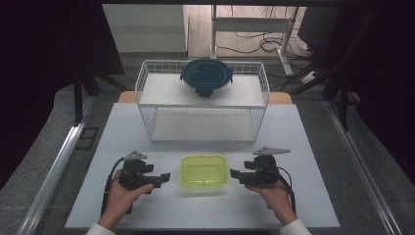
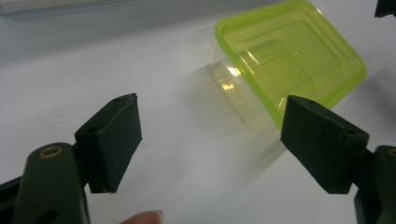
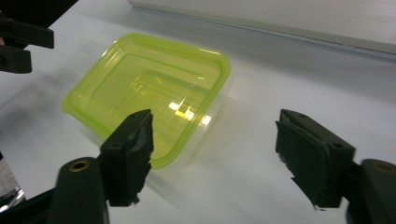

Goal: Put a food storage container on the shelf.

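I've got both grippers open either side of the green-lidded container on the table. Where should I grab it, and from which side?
Probably take the green-lidded container by its short ends, one gripper on each. It lies flat with its long sides running left to right, so the left gripper and right gripper already face those ends. The overhanging lid rim gives the fingers a lip; the clear walls below look slick.

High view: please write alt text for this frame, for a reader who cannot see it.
A person holds the left hand-held gripper and the right hand-held gripper, both open, on either side of a yellow-green lidded container on a white table. Behind it stands a white wire shelf rack with a dark round lidded bowl on its top level.
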Demonstrator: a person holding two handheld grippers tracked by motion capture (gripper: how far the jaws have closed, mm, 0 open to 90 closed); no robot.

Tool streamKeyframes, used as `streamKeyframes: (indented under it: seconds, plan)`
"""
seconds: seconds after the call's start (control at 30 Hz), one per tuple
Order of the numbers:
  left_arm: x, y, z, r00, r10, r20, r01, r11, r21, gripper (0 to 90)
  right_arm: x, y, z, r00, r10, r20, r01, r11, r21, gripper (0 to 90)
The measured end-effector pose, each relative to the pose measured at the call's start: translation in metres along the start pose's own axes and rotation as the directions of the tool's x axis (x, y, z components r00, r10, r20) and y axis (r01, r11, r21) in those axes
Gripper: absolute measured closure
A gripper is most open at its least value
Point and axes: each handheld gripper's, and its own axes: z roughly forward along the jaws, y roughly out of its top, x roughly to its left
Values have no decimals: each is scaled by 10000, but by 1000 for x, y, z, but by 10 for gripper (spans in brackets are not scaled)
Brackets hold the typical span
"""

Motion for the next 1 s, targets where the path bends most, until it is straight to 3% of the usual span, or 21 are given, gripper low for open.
streamKeyframes:
  seconds: [0.17, 0.27, 0.5, 0.7, 0.77, 0.9, 1.0]
  plan:
    - [-2, 1, 2, 10000, -42, 86, 42, 10000, -43, 201, -1, -1, 2, 9983, 266, -517, -259, 9996, 148, 238]
    - [-3, 6, 9, 9995, -250, 175, 249, 9997, 38, 205, -1, -1, 4, 9977, 455, -508, -446, 9988, 182, 234]
    - [-5, 15, 22, 9953, -727, 642, 709, 9971, 293, 212, -7, 5, 10, 9911, 924, -963, -888, 9952, 405, 293]
    - [-2, 24, 29, 9877, -1220, 982, 1171, 9917, 535, 228, -9, 14, 22, 9834, 1291, -1275, -1218, 9905, 633, 344]
    - [1, 28, 32, 9825, -1474, 1136, 1391, 9872, 777, 228, -8, 18, 29, 9802, 1462, -1334, -1371, 9877, 746, 350]
    - [5, 30, 40, 9716, -1967, 1317, 1877, 9792, 771, 241, -9, 18, 36, 9755, 1743, -1345, -1652, 9834, 756, 360]
    - [5, 29, 43, 9695, -2024, 1384, 1926, 9779, 814, 250, -10, 17, 37, 9744, 1769, -1390, -1663, 9824, 852, 361]
